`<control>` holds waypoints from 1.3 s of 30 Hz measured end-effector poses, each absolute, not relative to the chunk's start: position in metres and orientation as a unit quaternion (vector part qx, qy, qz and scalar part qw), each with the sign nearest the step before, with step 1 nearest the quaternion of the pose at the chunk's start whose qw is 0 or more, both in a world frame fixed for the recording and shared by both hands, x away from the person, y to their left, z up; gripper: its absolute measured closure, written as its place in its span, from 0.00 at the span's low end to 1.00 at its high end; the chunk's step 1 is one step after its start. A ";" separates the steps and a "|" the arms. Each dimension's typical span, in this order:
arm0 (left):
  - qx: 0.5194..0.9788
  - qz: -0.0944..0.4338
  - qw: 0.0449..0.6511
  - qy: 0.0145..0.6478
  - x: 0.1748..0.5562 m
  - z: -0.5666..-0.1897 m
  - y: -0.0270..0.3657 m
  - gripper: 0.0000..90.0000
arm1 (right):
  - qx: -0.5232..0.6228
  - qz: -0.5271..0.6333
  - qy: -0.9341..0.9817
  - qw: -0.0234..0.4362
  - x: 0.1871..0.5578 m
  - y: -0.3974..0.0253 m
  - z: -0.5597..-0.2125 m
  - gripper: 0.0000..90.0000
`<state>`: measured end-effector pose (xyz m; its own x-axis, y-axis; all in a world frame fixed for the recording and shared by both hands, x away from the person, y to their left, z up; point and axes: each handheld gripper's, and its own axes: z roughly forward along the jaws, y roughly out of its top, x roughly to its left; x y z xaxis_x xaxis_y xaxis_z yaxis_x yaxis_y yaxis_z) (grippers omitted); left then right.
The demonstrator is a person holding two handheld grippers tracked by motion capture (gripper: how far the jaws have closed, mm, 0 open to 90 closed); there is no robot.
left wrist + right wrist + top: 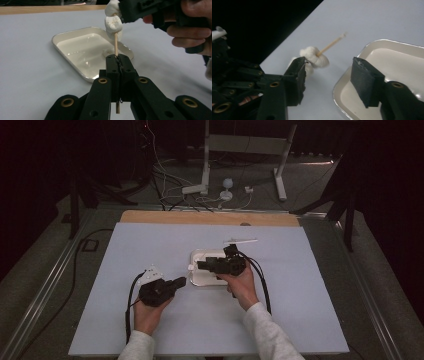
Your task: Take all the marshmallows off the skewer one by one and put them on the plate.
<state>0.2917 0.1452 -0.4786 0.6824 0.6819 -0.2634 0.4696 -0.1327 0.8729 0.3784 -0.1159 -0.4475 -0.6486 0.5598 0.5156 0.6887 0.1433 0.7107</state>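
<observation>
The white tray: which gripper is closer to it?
Right. The right gripper hovers over the white tray, jaws open; the left gripper stops just beside its edge, holding a skewer with marshmallows.

No words, labels, brand marks or numbers can be read on anything here; the surfaces are plain or too dim.

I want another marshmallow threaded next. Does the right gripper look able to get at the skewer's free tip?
Probably yes. The right gripper is open beside the marshmallows, and the skewer tip pokes out bare. The left gripper clamps only the far end.
</observation>
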 end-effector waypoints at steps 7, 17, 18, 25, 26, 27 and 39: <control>0.745 0.099 0.544 0.374 0.290 -0.477 0.142 1.00 | -0.417 -0.520 -0.738 0.110 0.381 -0.116 -0.449 0.63; 0.744 0.092 0.553 0.363 0.290 -0.478 0.142 1.00 | -0.422 -0.539 -0.713 0.153 0.383 -0.114 -0.450 0.81; 0.744 0.092 0.554 0.363 0.290 -0.478 0.142 1.00 | -0.425 -0.538 -0.712 0.151 0.382 -0.114 -0.449 0.83; 0.747 0.089 0.556 0.354 0.289 -0.479 0.146 1.00 | -0.445 -0.553 -0.696 0.102 0.381 -0.126 -0.437 0.87; 0.742 0.085 0.563 0.353 0.289 -0.478 0.147 1.00 | -0.450 -0.559 -0.689 0.100 0.383 -0.131 -0.434 0.87; 0.744 0.088 0.562 0.350 0.289 -0.477 0.146 1.00 | -0.448 -0.558 -0.691 0.097 0.384 -0.134 -0.432 0.87; 0.741 0.099 0.547 0.376 0.291 -0.482 0.155 1.00 | -0.462 -0.548 -0.698 -0.011 0.386 -0.171 -0.405 0.88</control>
